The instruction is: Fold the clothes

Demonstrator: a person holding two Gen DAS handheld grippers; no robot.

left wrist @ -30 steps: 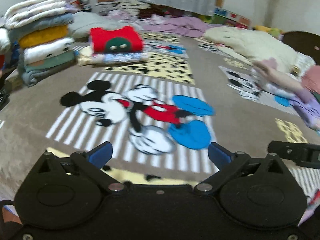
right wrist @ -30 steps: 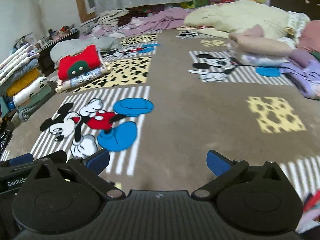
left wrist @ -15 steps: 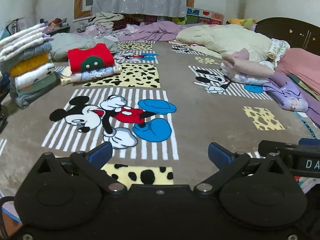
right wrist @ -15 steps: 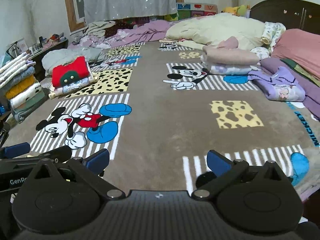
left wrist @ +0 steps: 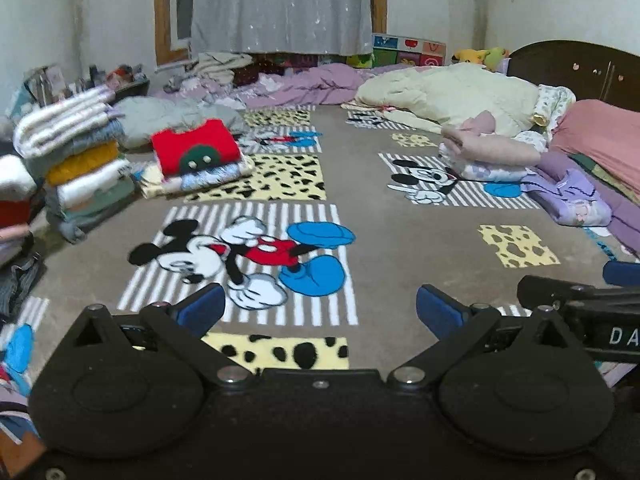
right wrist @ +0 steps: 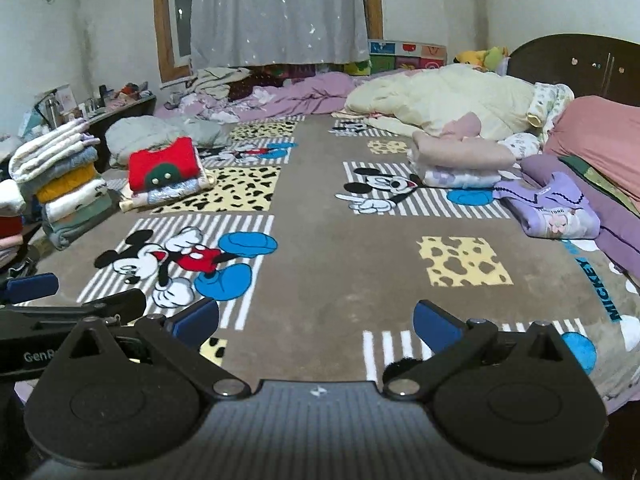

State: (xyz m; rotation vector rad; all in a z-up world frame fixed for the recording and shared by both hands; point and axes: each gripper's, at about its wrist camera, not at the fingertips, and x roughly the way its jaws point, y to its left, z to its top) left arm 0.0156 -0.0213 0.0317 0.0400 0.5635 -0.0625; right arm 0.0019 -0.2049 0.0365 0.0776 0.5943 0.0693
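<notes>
Next garment: we are looking at the purple garment (right wrist: 550, 210) lying on the right side of the blanket (right wrist: 344, 288), far from both claws and just in front of the purple bedding along the right edge.
Direction from the claws: it is sitting ahead and to the right; nothing is lying between the fingers of either claw.
Long axis: we are reading it as running roughly left to right across the blanket, though it looks loosely bunched and its edges are hard to trace.
Nearer claw: we are judging the right claw (right wrist: 316, 316) to be the closer one, since the garment is showing larger and less off to the side in its view than in the left view (left wrist: 568, 200).
Right claw: we are holding it wide apart, gripping nothing, hovering above bare blanket.
Left claw: the left claw (left wrist: 320, 310) is also spread wide and empty, sitting just beside the right one, over the near cartoon mouse print.
Done piles: folded stacks are standing at the far left (right wrist: 60, 176), with a red sweater (right wrist: 164, 164) topping a smaller pile, well apart from the purple piece.
Coming move: we are expecting a reach forward and right.
</notes>
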